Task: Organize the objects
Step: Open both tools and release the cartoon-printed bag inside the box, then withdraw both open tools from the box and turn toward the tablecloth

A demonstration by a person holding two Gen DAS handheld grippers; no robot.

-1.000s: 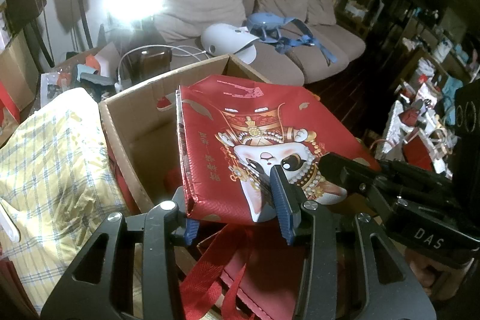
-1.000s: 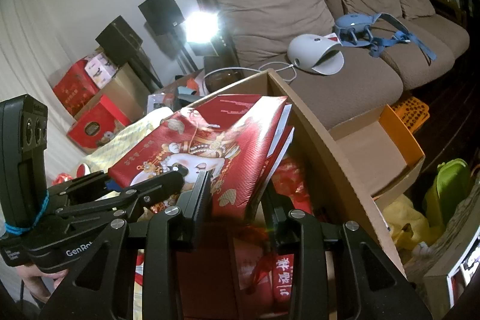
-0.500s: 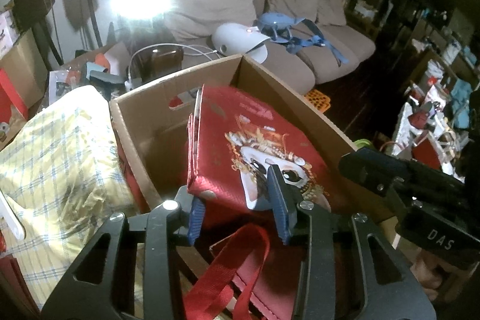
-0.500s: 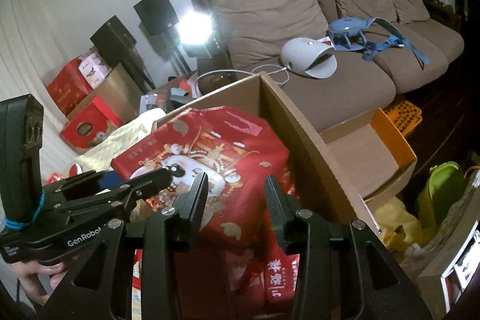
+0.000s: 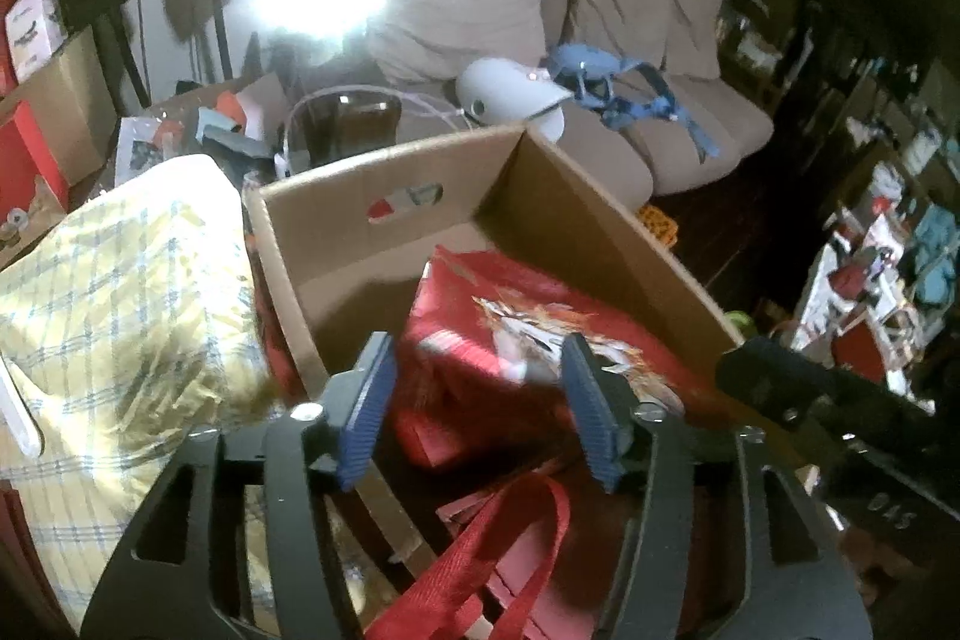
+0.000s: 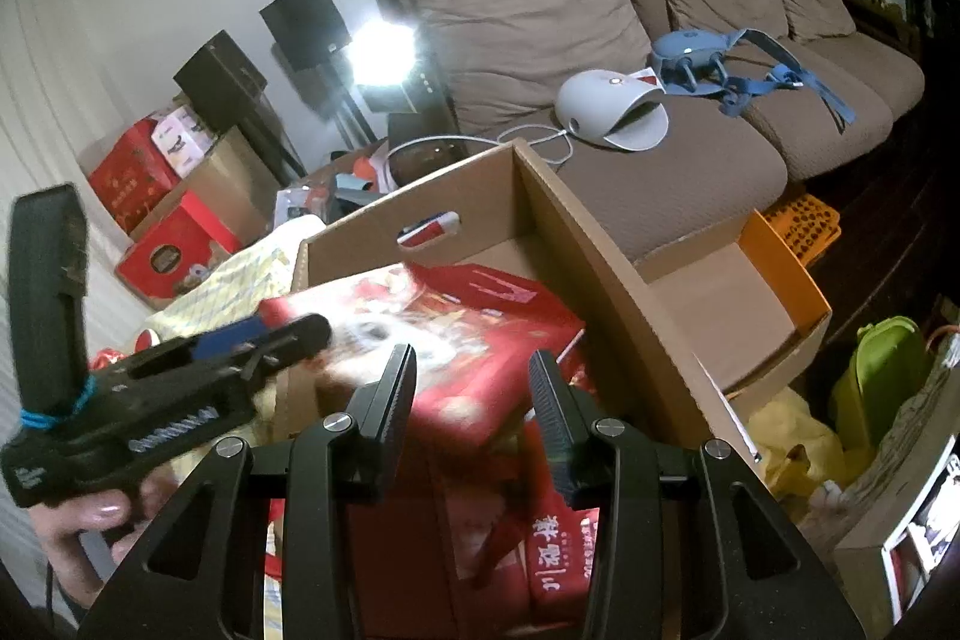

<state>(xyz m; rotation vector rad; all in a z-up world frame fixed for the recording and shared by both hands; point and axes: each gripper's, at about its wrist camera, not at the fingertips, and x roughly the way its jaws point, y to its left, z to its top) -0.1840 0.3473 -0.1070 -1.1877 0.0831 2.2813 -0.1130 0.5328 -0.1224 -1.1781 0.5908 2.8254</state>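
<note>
Currently: red gift bag (image 5: 528, 340) lying flat inside cardboard box (image 5: 606, 244), at twelve o'clock from left gripper (image 5: 474, 400), whose blue pads (image 5: 366, 400) have just been opening, clear of it. Right gripper (image 6: 474, 418) at three o'clock, jaws parted, empty.

Both wrist views near, downward; share box (image 5: 384, 196), blurred.

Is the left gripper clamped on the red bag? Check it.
No. The left gripper stands open, its jaws having just opened, and the red bag lies free in the cardboard box.
</note>
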